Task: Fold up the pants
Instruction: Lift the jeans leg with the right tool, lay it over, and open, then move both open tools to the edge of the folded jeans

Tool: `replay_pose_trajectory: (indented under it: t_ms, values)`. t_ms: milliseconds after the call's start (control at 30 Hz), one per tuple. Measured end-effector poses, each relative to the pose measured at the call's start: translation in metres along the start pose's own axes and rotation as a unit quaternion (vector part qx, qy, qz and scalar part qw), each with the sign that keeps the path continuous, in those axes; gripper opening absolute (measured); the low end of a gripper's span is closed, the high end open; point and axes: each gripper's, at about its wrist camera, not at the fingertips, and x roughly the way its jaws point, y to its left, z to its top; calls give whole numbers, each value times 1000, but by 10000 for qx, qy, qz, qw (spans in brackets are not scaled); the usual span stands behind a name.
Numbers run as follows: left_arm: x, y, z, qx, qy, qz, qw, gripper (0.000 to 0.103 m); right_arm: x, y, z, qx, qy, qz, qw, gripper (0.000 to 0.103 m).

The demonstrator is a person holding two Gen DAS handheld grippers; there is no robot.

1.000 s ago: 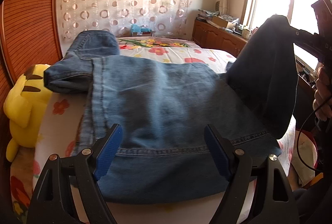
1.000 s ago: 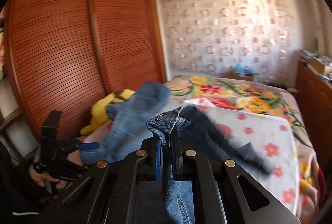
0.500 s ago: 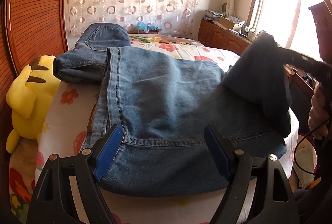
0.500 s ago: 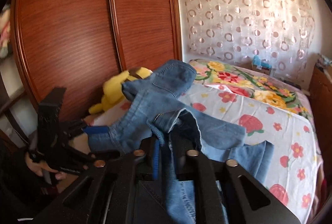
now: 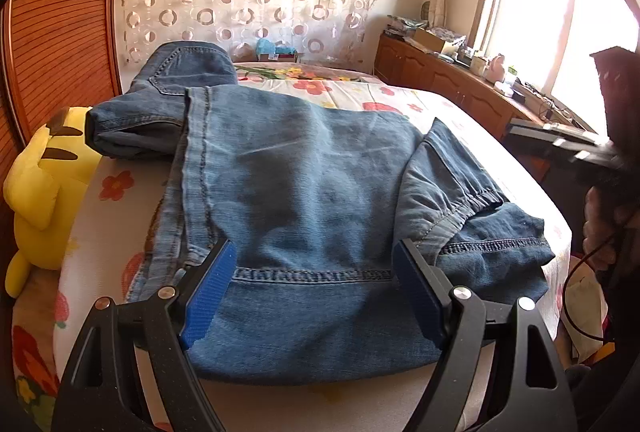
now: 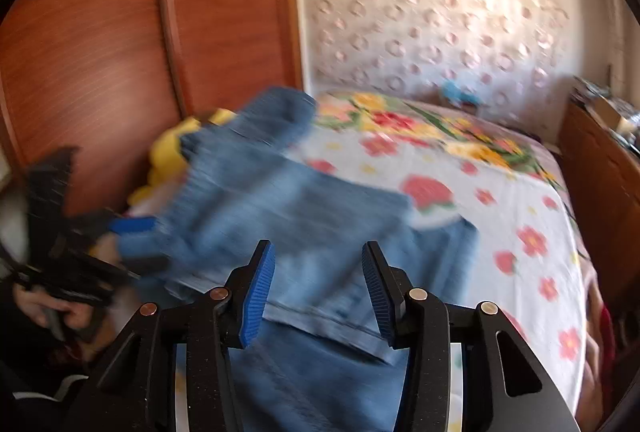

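Observation:
Blue denim pants lie folded on the near end of the bed, with a loose flap resting on their right side. My left gripper is open and empty just above the near hem. My right gripper is open and empty above the pants, which look blurred in the right wrist view. The left gripper also shows in the right wrist view, at the far left edge of the pants.
A yellow plush toy sits against the wooden wardrobe at the bed's left edge. A wooden sideboard with clutter runs under the window on the right. A floral sheet covers the bed.
My right gripper has opened and let go of the pant flap, which has dropped onto the folded pants. The left gripper has stayed open by the hem.

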Motion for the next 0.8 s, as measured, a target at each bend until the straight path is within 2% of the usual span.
replay_pose_trajectory:
  t_ms: [133,300,433,600,800]
  values:
    - [3,-6,0,29,39,-62,10000,81,23,-14,-19,200,425,-352,9983,48]
    - [8,-14,0,118,101,-110,9998,81,44,-18,-33,380,758,-512,9951,48]
    - [11,-19,0,155,139,-148,9997,81,46,-12,-38,518,789,-483,9944,49]
    - [11,-23,0,186,144,-208,9995,81,48,-1,-35,615,769,-636,9931,59]
    - [10,-27,3,226,103,-249,9994,81,52,-6,-39,873,892,-683,9898,66]
